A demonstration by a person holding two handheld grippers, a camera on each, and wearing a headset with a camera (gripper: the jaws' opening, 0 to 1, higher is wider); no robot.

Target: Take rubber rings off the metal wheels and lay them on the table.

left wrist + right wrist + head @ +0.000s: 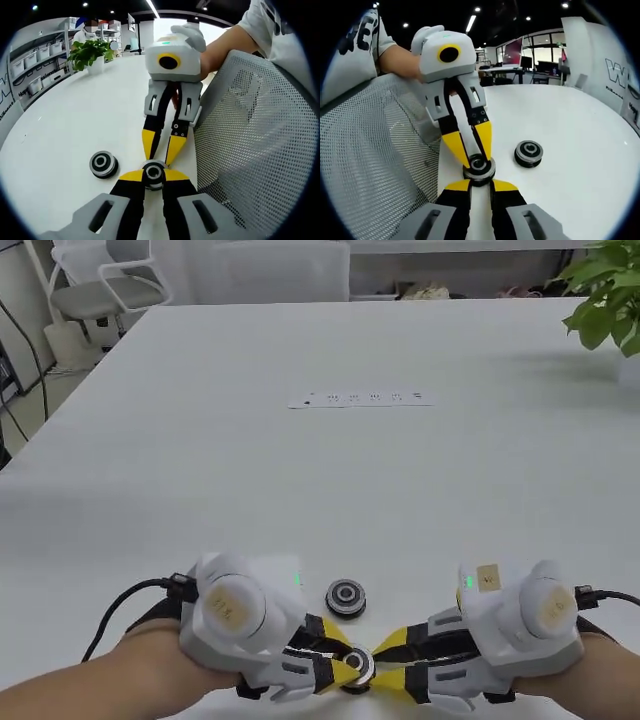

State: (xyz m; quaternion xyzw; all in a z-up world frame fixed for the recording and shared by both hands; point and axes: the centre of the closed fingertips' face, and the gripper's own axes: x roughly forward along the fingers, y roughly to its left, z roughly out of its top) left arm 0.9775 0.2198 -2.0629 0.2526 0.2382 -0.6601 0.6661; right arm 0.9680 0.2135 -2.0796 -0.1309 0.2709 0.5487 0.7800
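both grippers meet tip to tip on one metal wheel (479,165). the left gripper (153,176) has its jaws drawn almost closed on it, and the right gripper (479,184) pinches it from the opposite side. i can't tell whether either one holds the rubber ring (490,171) alone or the whole wheel.

my worry is the release. if the ring lets go suddenly, the wheel could jump from between the tips. it sits by the near edge of the table (300,480), with a mesh chair back (255,130) just beside the left gripper, so it could drop off. the yellow tips could also clash. the second wheel (346,597), just ahead of both grippers, may get knocked and roll.

the table is smooth and white. a power strip (360,399) lies well beyond the grippers, a plant (605,300) far ahead of the right one and an office chair (100,290) far ahead of the left.
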